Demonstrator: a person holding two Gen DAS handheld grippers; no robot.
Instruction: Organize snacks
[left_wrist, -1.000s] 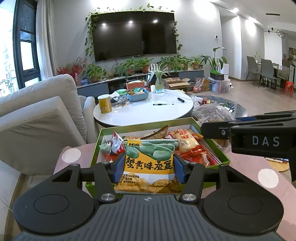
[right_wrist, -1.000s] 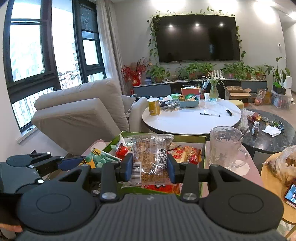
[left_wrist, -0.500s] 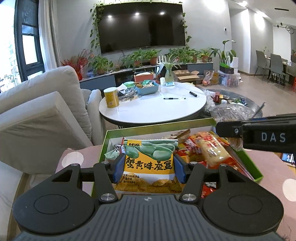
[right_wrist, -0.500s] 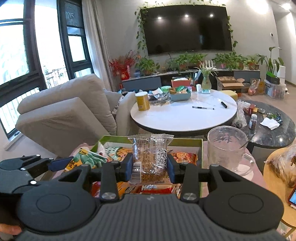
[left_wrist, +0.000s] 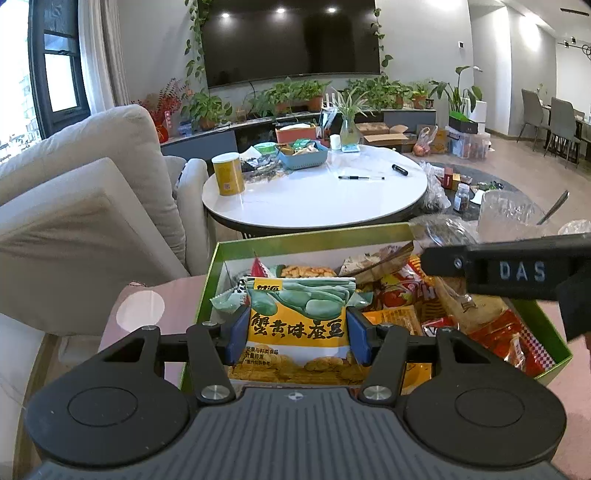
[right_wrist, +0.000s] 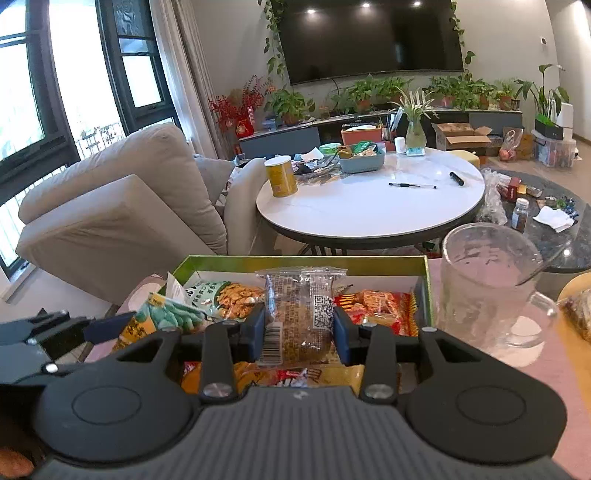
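Left gripper clamps a yellow-green bean packet printed "蟹黄味蚕豆", over the green box of snacks. Right gripper clamps a clear cake packet with barcode and QR code. "DAS" reads only in the left view; glass mug shows whole only in the right view.

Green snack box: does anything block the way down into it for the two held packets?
No separate obstacle shows. The left hand-held gripper grips the broad-bean snack packet; the right hand-held gripper grips a clear-wrapped brown snack bar. Both hang over the open green snack box, which is already heaped with packets.
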